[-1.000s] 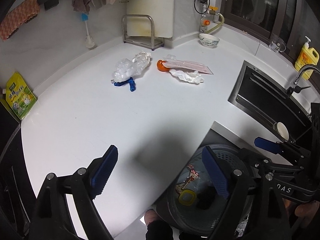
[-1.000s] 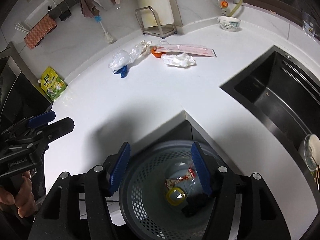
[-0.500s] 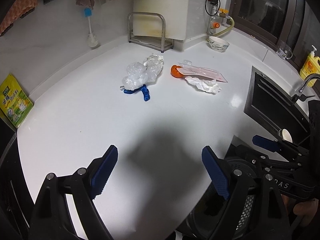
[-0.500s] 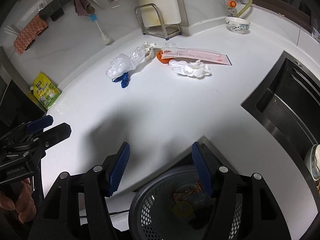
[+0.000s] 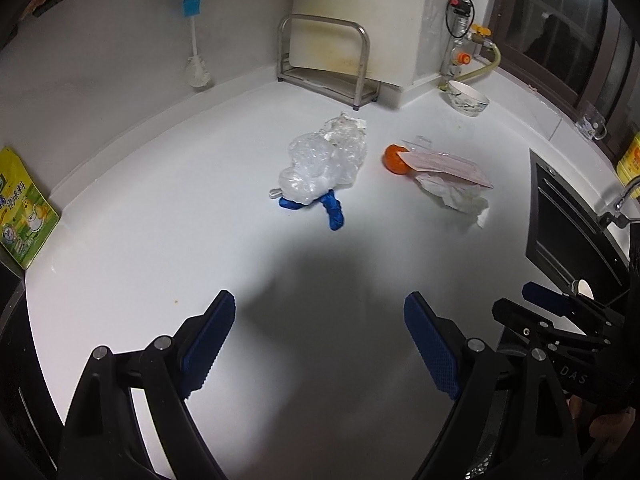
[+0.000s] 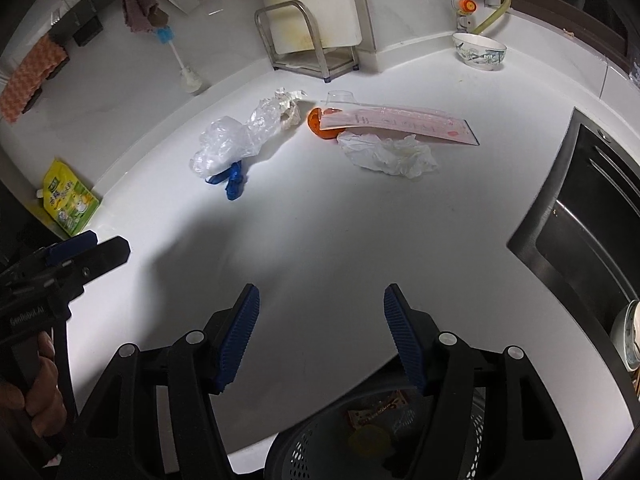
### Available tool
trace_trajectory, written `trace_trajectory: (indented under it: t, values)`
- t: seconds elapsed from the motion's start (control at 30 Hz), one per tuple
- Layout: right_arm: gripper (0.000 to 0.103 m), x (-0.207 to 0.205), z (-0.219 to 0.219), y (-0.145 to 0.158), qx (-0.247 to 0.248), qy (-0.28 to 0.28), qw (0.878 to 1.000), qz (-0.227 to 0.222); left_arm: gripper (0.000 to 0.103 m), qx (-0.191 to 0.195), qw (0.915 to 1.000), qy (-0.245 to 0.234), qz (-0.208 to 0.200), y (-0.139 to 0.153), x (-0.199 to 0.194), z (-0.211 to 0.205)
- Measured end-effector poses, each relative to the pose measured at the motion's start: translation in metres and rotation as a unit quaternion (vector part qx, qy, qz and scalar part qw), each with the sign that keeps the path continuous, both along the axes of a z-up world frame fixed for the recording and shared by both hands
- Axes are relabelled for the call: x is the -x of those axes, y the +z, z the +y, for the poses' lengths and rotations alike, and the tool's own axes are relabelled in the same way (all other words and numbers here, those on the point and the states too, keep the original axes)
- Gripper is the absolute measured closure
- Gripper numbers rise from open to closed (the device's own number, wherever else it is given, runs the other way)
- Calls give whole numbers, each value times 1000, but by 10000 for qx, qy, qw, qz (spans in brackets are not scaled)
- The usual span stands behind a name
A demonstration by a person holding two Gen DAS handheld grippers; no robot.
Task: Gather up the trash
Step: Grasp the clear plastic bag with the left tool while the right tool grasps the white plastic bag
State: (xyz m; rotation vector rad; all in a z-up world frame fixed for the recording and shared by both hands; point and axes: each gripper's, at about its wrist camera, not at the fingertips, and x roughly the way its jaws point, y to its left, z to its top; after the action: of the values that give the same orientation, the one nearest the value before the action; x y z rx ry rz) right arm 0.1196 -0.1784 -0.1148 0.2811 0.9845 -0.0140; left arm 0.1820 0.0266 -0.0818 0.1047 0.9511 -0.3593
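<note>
Trash lies on the white counter [image 5: 160,248] [image 6: 360,240]: a crumpled clear plastic bag [image 5: 320,164] [image 6: 232,140] over a blue glove [image 5: 330,208] [image 6: 232,184], an orange peel [image 5: 394,158] [image 6: 316,122], a pink flat package [image 5: 448,164] [image 6: 400,124] and a crumpled white tissue [image 5: 456,198] [image 6: 392,154]. My left gripper [image 5: 320,340] is open and empty, well short of the bag. My right gripper [image 6: 320,336] is open and empty, short of the tissue. A dark mesh bin [image 6: 360,440] with scraps inside sits below the counter edge.
A black sink [image 6: 592,216] [image 5: 560,220] is at the right. A bowl [image 6: 480,52] [image 5: 468,98], a metal rack [image 5: 328,60] [image 6: 308,44] and a brush [image 5: 196,68] stand at the back. A yellow-green packet [image 5: 20,216] [image 6: 70,200] leans at the left.
Both grippers moved forward over the counter toward the trash; the bin slid back to the bottom edge of both views. The jaws look the same.
</note>
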Motion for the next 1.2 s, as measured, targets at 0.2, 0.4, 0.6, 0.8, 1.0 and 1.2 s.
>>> trace_trajectory:
  t: [0.2, 0.4, 0.6, 0.8, 1.0, 1.2]
  values:
    - [41, -18, -3, -6, 82, -122, 9999, 70, 18, -10, 10000, -38, -40, -4, -27, 0]
    - [41, -38, -14, -8, 230, -313, 9992, 90, 18, -19, 9997, -163, -164, -7, -61, -11]
    - [41, -62, -29, -3, 410, -518, 9978, -24, 17, -3, 9990, -379, -235, -13, -93, -28]
    - [41, -91, -44, -7, 429, -649, 9970, -57, 17, 34, 9980, -564, -276, -19, -118, -45]
    - [38, -115, -48, -18, 537, -557, 9970, -11, 16, -53, 9965, -735, -383, -26, -135, -59]
    - [37, -128, -55, -24, 568, -663, 9962, -13, 15, -45, 9961, -807, -355, -33, -148, -68]
